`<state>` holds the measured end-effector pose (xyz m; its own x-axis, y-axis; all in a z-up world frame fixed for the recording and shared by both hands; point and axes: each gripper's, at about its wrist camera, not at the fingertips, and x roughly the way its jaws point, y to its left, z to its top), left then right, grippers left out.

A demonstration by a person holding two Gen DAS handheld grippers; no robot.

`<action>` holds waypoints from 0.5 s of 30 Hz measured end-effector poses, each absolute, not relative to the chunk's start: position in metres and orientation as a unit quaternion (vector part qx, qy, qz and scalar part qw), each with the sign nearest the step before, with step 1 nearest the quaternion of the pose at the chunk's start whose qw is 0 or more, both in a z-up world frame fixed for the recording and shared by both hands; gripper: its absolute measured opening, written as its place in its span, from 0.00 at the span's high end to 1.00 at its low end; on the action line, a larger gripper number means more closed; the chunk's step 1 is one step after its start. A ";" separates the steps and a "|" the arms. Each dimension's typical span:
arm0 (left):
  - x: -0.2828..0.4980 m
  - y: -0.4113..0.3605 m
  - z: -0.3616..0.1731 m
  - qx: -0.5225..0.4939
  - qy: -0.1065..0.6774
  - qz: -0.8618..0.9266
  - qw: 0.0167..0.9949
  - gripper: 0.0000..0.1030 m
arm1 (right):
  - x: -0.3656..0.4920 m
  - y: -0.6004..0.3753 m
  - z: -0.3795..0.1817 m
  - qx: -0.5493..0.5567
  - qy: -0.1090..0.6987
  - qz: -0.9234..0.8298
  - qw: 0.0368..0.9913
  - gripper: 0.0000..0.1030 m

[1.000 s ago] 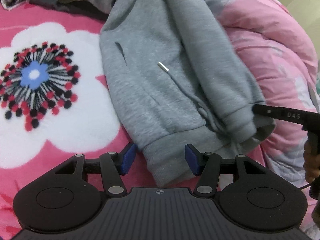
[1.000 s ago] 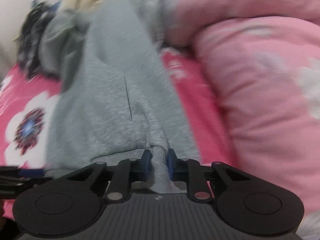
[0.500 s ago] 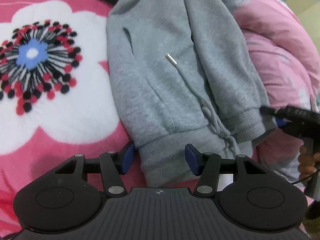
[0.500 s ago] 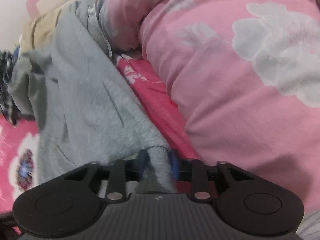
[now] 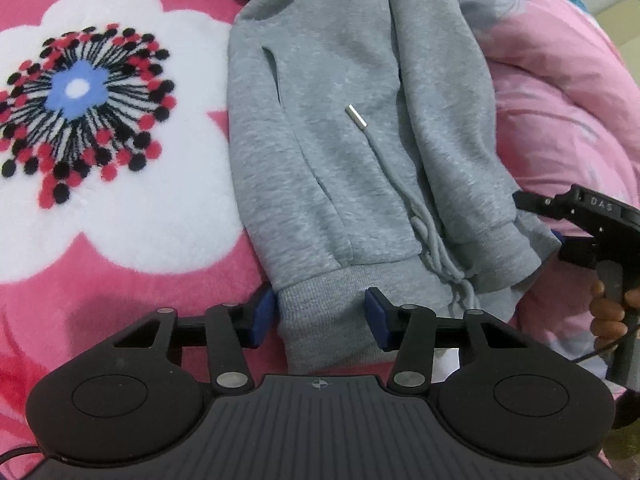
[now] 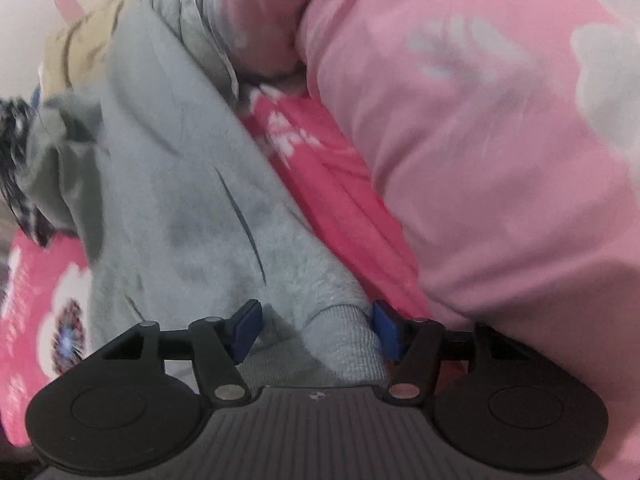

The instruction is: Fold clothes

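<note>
While jaws gape, grey hoodie (image 5: 340,152) hem lies between them

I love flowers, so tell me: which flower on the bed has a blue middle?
The big white flower on the bright pink blanket, left of the grey hoodie. The flowers on the pale pink quilt are plain whitish, with no blue.

A pink flowered blanket (image 5: 120,272) covers the bed, with a grey hoodie (image 5: 340,160) and pink quilt (image 5: 560,120) on it
</note>
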<state>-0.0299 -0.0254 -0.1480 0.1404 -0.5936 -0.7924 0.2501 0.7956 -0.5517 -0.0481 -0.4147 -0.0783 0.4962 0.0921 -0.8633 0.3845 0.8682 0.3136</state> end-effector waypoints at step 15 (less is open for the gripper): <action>-0.043 -0.014 -0.125 -0.135 0.558 -0.262 0.776 0.81 | -0.056 -0.407 -0.084 0.288 0.543 -0.052 0.787 0.77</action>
